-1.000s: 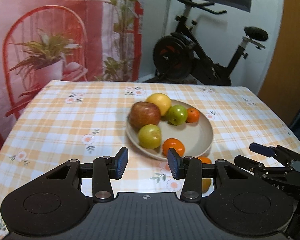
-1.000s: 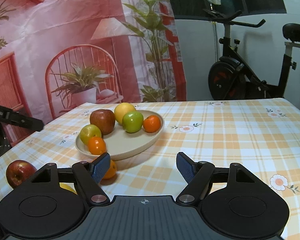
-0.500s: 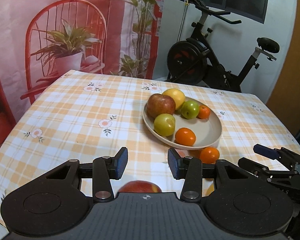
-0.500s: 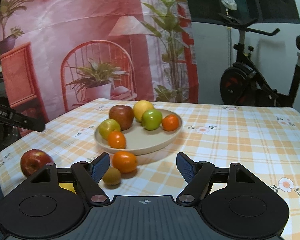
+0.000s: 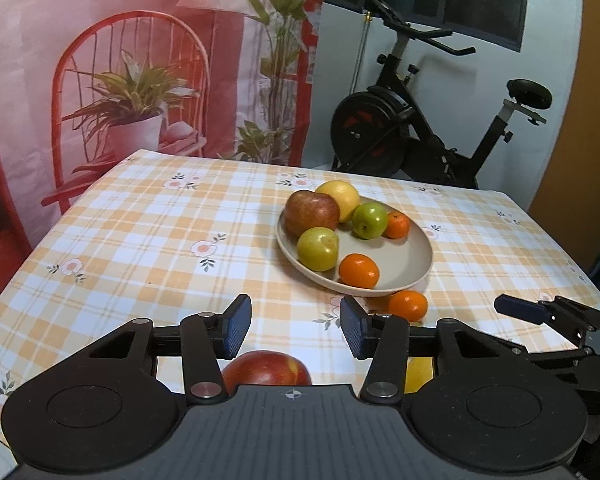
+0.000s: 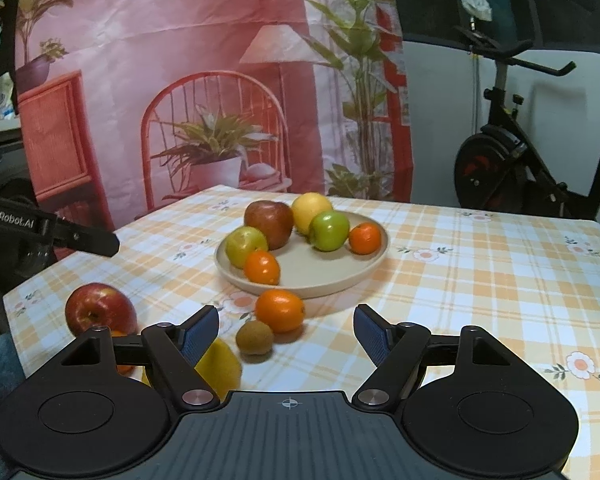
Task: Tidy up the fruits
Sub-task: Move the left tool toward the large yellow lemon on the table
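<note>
White lettering "GenRobot.AI" on the black side of the left gripper (image 6: 48,228), seen at the right wrist view's left edge

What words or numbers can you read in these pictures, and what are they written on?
"GenRobot.AI" in white letters on the side of the black left gripper, seen at the left edge of the right wrist view.
There is no other writing to read: the round beige plate, the orange-and-white checked tablecloth, the pink printed backdrop and the black exercise bike show none.
</note>
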Demonstrator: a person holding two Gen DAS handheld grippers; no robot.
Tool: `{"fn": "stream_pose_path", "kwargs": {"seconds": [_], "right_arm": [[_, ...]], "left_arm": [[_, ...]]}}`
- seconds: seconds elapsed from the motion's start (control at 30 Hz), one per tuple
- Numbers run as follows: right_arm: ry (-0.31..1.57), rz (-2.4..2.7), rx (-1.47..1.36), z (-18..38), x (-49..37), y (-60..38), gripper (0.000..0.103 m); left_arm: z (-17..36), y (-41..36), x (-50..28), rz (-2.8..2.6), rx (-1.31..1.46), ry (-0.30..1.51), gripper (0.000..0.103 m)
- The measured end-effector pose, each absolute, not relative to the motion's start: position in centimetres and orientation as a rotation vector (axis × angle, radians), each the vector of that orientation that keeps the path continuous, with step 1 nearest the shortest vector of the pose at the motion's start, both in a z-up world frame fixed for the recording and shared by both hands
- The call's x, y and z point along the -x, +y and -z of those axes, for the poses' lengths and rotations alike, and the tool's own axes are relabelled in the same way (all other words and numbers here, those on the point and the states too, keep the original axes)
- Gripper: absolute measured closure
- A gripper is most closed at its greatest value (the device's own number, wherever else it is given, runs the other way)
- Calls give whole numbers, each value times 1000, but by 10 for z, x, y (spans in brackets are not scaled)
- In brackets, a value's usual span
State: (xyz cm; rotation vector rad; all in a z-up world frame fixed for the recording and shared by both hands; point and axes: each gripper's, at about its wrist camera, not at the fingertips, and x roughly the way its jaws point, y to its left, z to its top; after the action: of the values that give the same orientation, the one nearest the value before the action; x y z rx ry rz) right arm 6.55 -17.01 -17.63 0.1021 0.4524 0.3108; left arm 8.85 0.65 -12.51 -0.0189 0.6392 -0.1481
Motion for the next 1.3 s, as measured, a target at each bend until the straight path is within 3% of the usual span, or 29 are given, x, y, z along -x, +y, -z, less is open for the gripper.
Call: {"fn": "stream_pose_path", "kwargs": {"seconds": [1.3], "right_arm": [[489, -403, -30, 173, -53, -153, 28]], "left_arm": [[135, -1, -88, 214, 10, 686, 52]]}}
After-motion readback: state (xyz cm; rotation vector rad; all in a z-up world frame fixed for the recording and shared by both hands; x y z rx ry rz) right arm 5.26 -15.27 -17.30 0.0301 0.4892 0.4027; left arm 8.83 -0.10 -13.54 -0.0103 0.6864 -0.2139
